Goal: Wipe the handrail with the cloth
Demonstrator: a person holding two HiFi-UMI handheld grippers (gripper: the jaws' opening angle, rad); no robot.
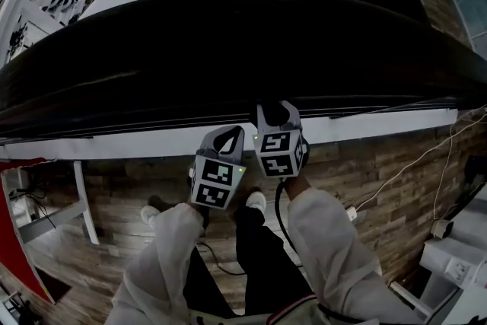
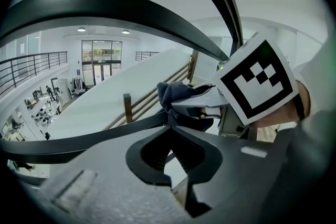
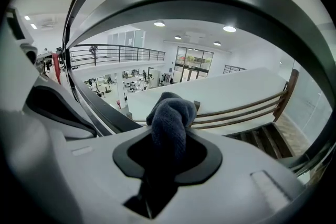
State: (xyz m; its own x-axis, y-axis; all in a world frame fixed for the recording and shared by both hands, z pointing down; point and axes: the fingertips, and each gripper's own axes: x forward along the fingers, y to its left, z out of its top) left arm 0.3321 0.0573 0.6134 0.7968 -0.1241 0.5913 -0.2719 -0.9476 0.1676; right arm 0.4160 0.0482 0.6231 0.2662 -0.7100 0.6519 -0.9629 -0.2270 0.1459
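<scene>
at a wide dark handrail (image 1: 228, 49) above an open hall (image 3: 121, 84), a person in white sleeves (image 1: 327, 240) holds two tongs side by side, tips raised to the rail's near edge. the right tongs (image 3: 169, 136) are clamped on a dark blue cloth (image 3: 170, 113), which bunches up out of the jaws in a rounded wad pointing toward the rail. whether the cloth touches the handrail cannot be made out from any view. the left tongs (image 2: 170, 127) sit just beside the right pair, jaws together with nothing between them; a thin dark bar (image 2: 79, 141) runs across just past their tips. from the left tongs' camera the cloth shows just ahead and to the right, gripped by the neighbouring tongs below their black-and-white marker cube (image 2: 257, 81). from the head camera the handrail sweeps across the whole frame in a broad curve, with a white ledge (image 1: 114, 147) beneath it. lower down, the person's white shoes (image 1: 256, 199) stand on a wood-plank floor (image 1: 380, 186), where a pale cable (image 1: 415, 160) trails off to the right. beyond the rail, a stair (image 3: 247, 112) with wooden rails drops toward the hall.
</scene>
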